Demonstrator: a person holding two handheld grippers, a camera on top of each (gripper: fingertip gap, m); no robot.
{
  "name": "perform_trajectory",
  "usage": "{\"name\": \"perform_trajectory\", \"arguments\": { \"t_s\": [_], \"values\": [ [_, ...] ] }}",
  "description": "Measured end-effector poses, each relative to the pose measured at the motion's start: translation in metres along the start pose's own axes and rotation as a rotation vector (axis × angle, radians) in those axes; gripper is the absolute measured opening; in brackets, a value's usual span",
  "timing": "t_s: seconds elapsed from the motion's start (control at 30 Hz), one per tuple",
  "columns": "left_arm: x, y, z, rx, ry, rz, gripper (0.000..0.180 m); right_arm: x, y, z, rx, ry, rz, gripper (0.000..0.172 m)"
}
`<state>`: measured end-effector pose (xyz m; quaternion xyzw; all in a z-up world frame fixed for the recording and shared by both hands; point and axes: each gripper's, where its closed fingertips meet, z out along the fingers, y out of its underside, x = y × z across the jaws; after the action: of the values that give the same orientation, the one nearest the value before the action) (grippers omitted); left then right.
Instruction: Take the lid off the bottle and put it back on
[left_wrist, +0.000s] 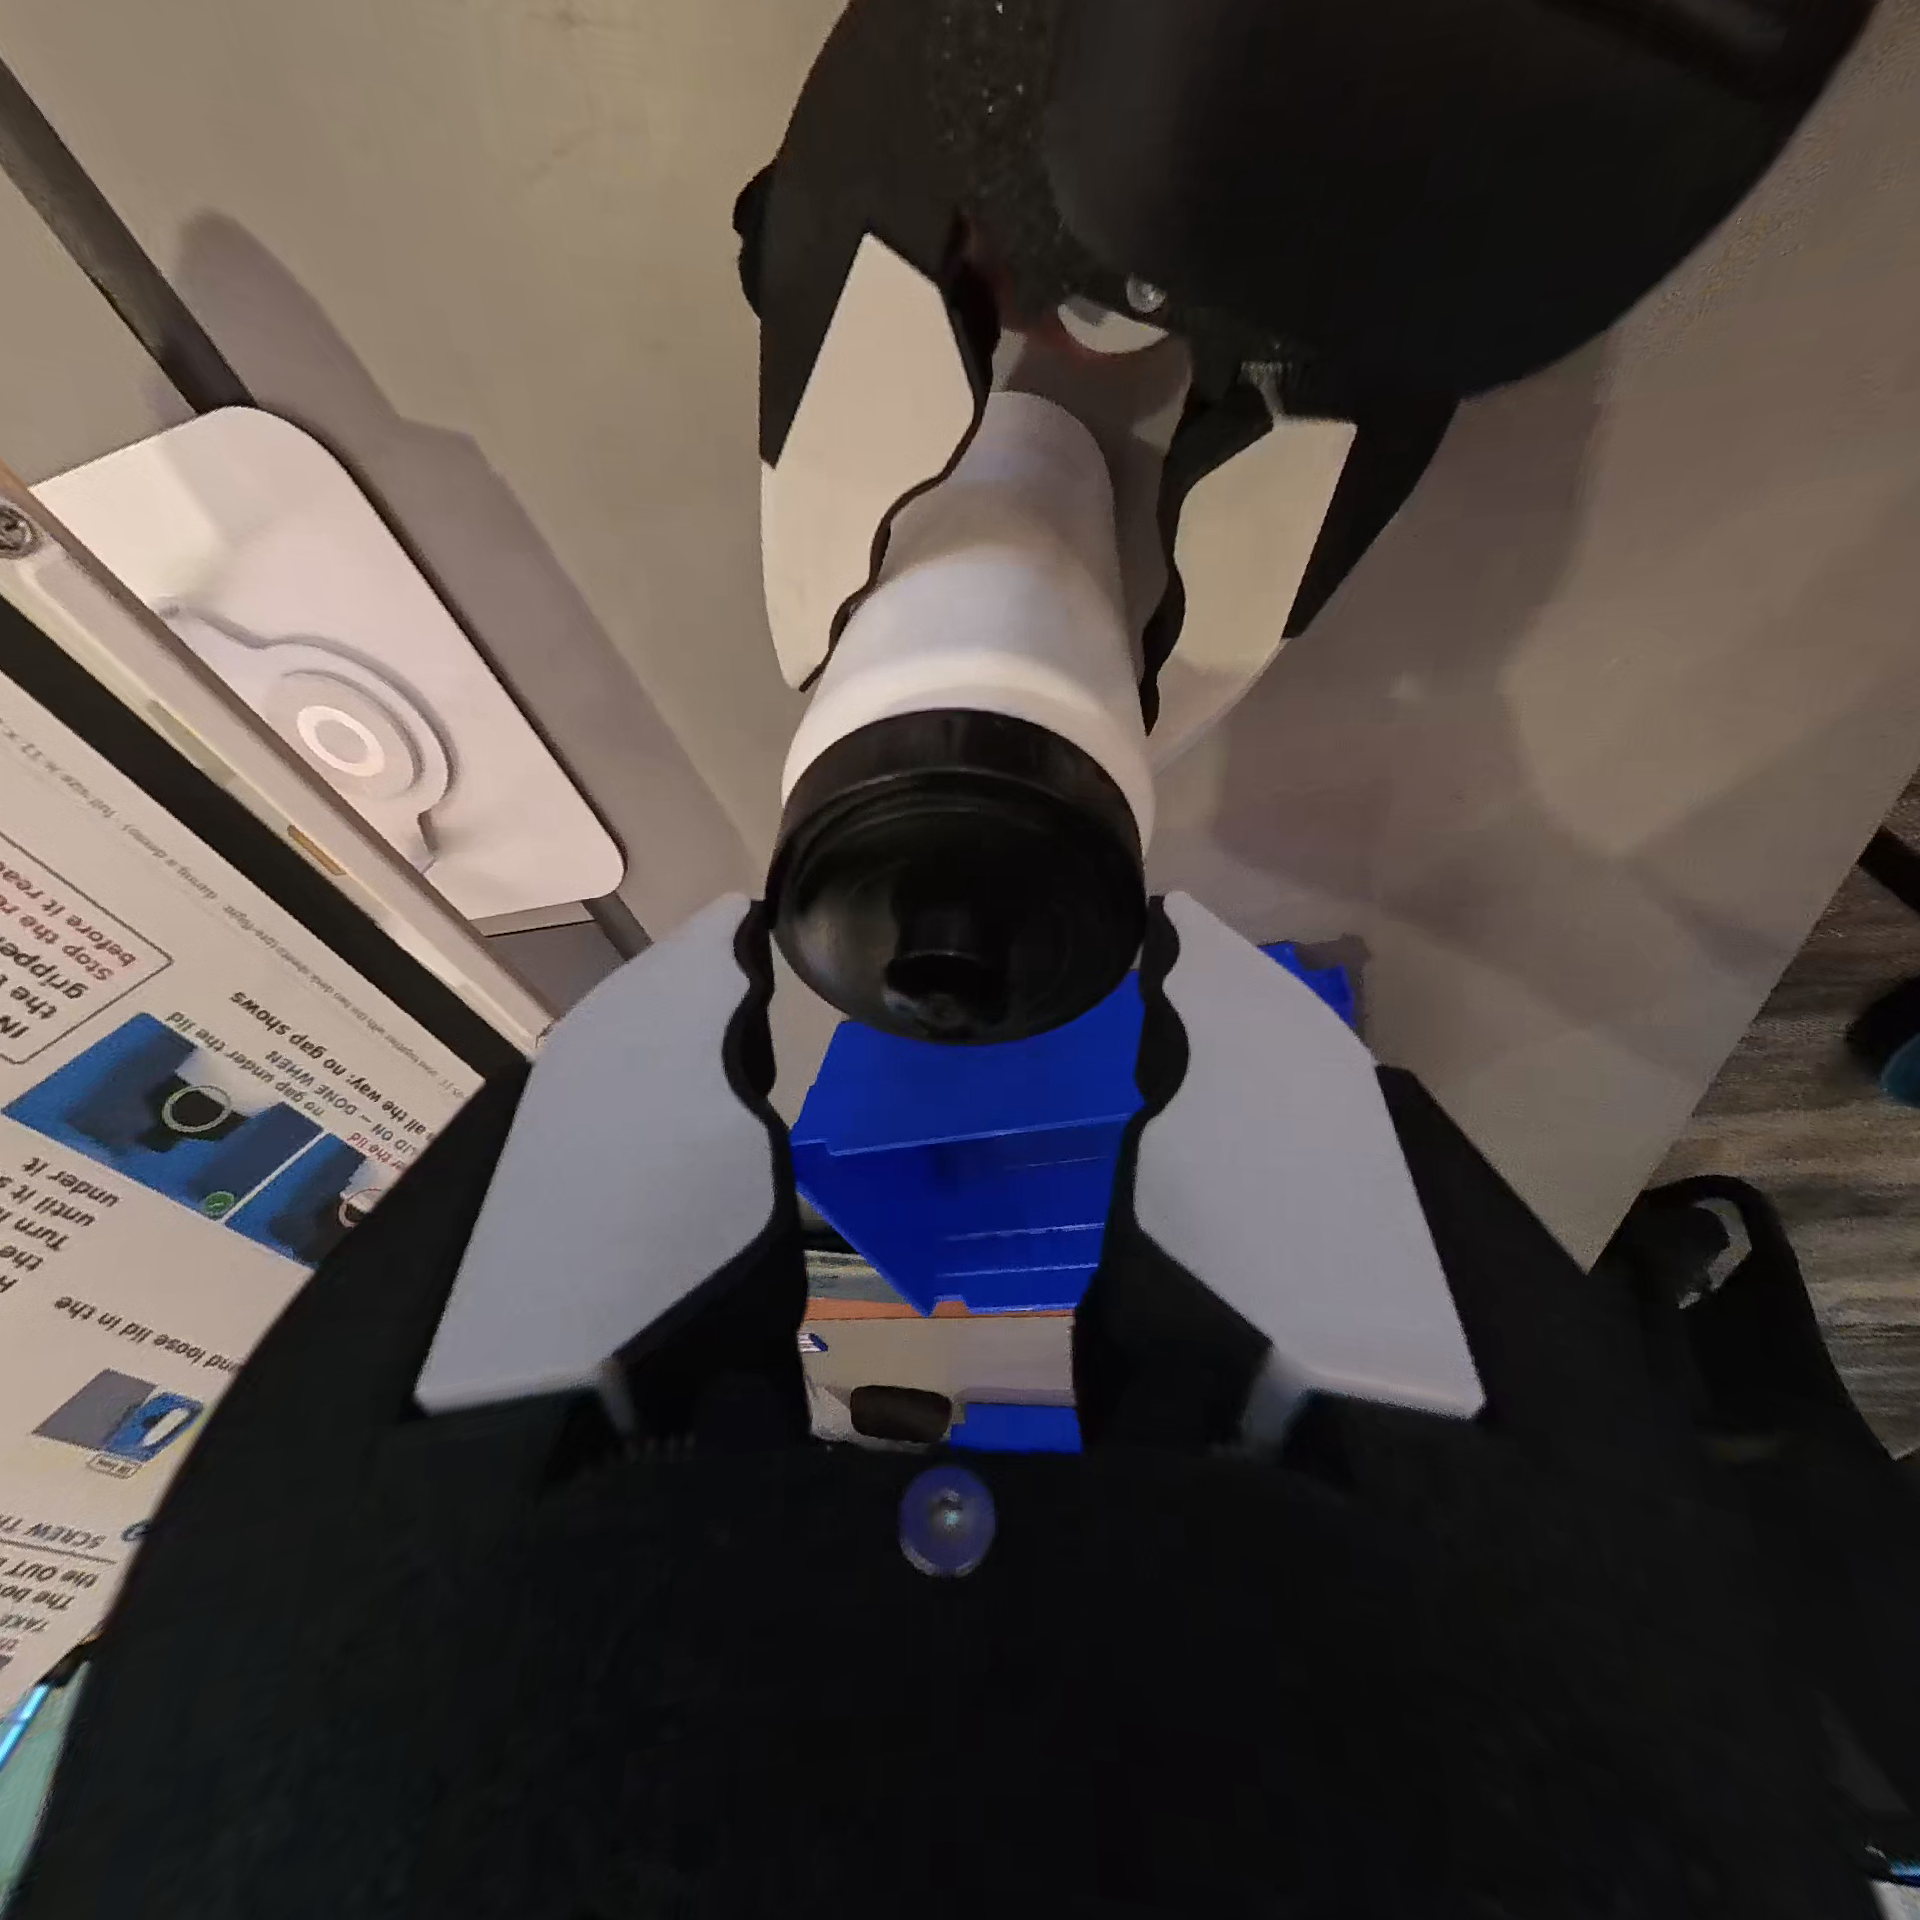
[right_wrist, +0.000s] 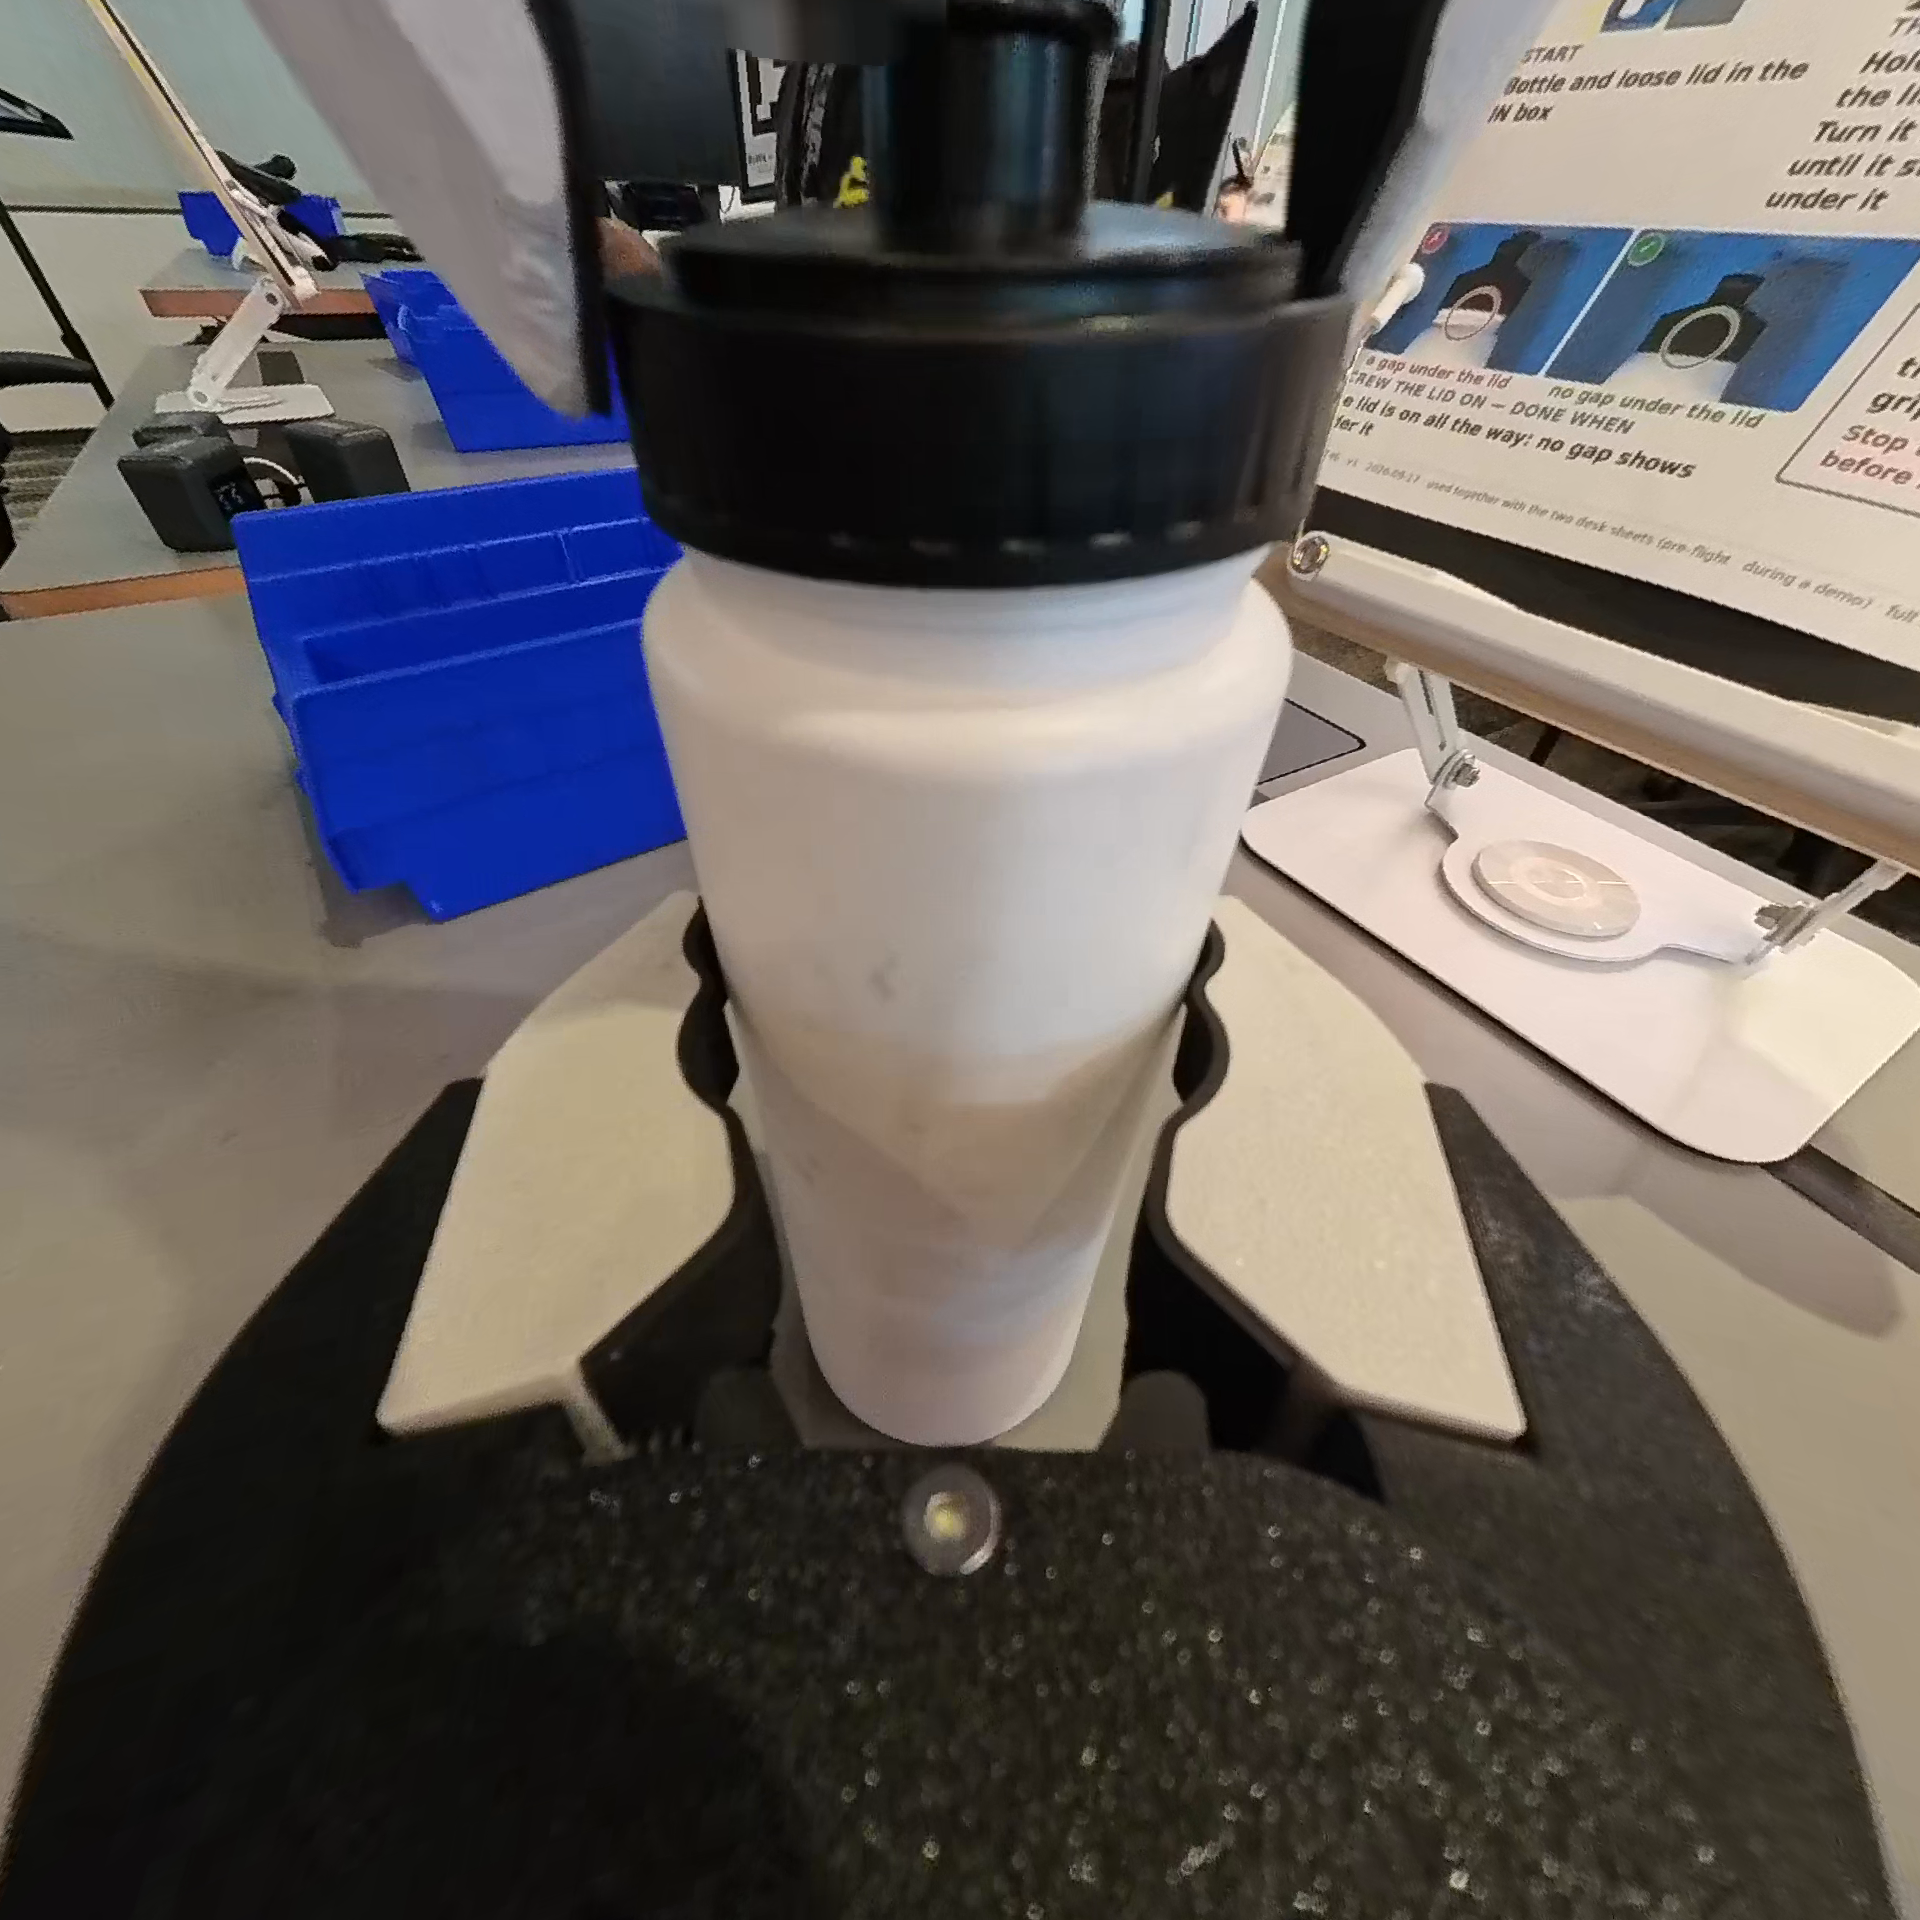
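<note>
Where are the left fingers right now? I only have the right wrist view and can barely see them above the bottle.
Observer: The left fingers flank the black lid, one on each side, with the pads against its rim.
Operator: How deep does it sit between them?
Observer: Only at the fingertips. The wider part of the fingers behind them is empty.
Operator: Is it centred?
Observer: Yes. The spout sits about midway between the fingers, pointing at that camera.

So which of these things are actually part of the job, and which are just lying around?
Part of the job:
- white bottle
- black lid
- left claw at the lid
- right claw gripping the bottle

Just lying about:
- blue bins
- instruction sheet
- white stand base
</note>
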<state>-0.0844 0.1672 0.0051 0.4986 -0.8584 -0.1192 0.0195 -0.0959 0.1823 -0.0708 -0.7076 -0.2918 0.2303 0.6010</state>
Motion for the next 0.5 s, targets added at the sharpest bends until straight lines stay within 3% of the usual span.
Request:
{"name": "perform_trajectory", "arguments": {
  "t_s": [0.07, 0.2, 0.37, 0.5],
  "values": [
    [0.002, 0.000, -0.003, 0.007, 0.003, -0.052, 0.067, 0.000, 0.000, 0.000, -0.001, 0.002, 0.000, 0.084],
    [0.004, -0.013, -0.021, 0.146, 0.045, -0.292, 0.088, 0.000, 0.000, 0.000, -0.005, 0.004, 0.001, 0.084],
    [-0.015, -0.026, -0.038, 0.337, 0.117, -0.916, 0.106, 0.000, 0.000, 0.000, -0.012, 0.010, 0.004, 0.084],
    [-0.011, -0.017, -0.021, 0.300, 0.195, -1.261, 0.103, 0.000, 0.000, 0.000, -0.010, 0.013, 0.006, 0.084]
  ]
}}
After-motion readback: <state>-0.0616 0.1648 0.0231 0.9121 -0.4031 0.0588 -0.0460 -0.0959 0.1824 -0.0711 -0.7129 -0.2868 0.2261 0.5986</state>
